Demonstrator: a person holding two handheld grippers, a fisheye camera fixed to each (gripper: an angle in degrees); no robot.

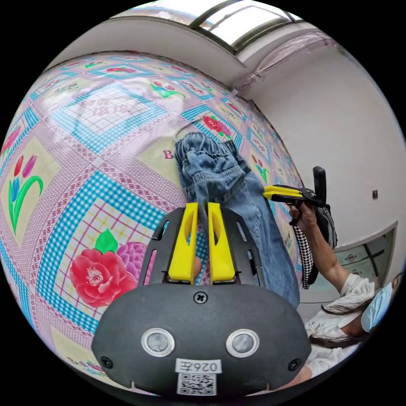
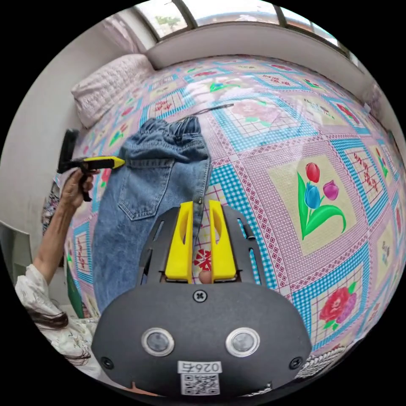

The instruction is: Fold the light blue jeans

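So the bed (image 2: 338, 139) with the loud flowery patchwork sheet is taking up most of the scene, pink pillow (image 2: 105, 84) sitting at the far left corner. The light blue jeans (image 2: 139, 198) are lying on the bed toward the left side, waistband far, legs running back toward the near edge and draping off it. They're looking already doubled lengthwise, back pocket up.

Left claw (image 1: 202, 207) is sitting narrow, pinching a ridge of denim just below the waistband. Right claw (image 2: 201, 205) is also narrow, and the jeans' right edge seam is running into the gap, though I can't tell if it's really biting.

What could go wrong: thin pinches like these could slip once the heavy legs drag, leaving a crooked fold.

The person's hand (image 2: 74, 188) is wrapping the left claw's handle, forearm stretching out from the near left.
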